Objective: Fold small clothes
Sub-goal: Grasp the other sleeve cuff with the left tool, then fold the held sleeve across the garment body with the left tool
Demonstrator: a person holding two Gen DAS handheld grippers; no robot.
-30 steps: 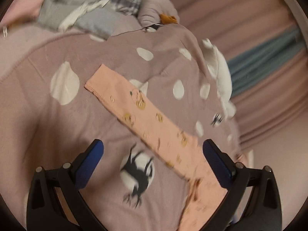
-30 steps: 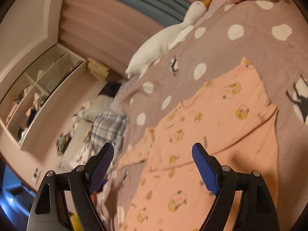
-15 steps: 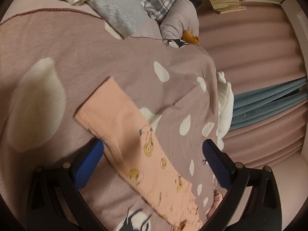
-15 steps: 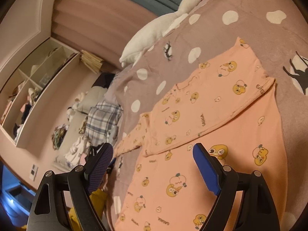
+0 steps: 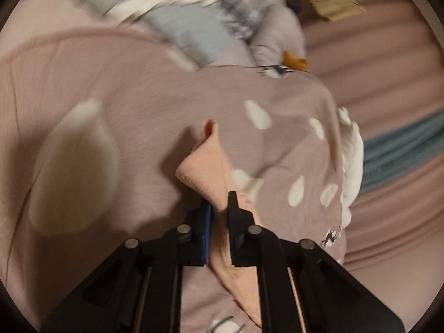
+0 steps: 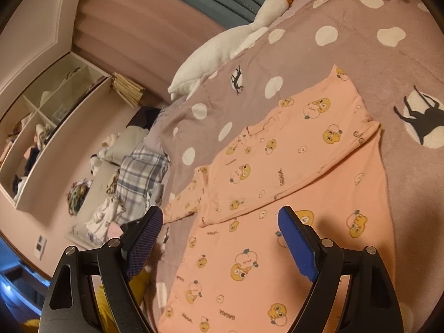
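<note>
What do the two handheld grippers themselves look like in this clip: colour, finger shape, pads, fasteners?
Both look alike. The left gripper and the right gripper have matte black angular fingers with cut-out windows and round silver fasteners at the joints. Blue pads line the inner faces; on the right gripper one pad shows a fine grid texture. No cables, markings, hands or sleeves are visible.

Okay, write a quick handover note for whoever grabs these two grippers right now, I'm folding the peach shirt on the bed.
Left gripper: jaws closing on the sleeve end, cloth pinched between the pads.
Right gripper: open, empty, hovering over the peach shirt.
Shirt lies flat on the spotted blanket; one sleeve is already folded across the body.
Left: fold the gripped sleeve across too, then fold the body.
</note>
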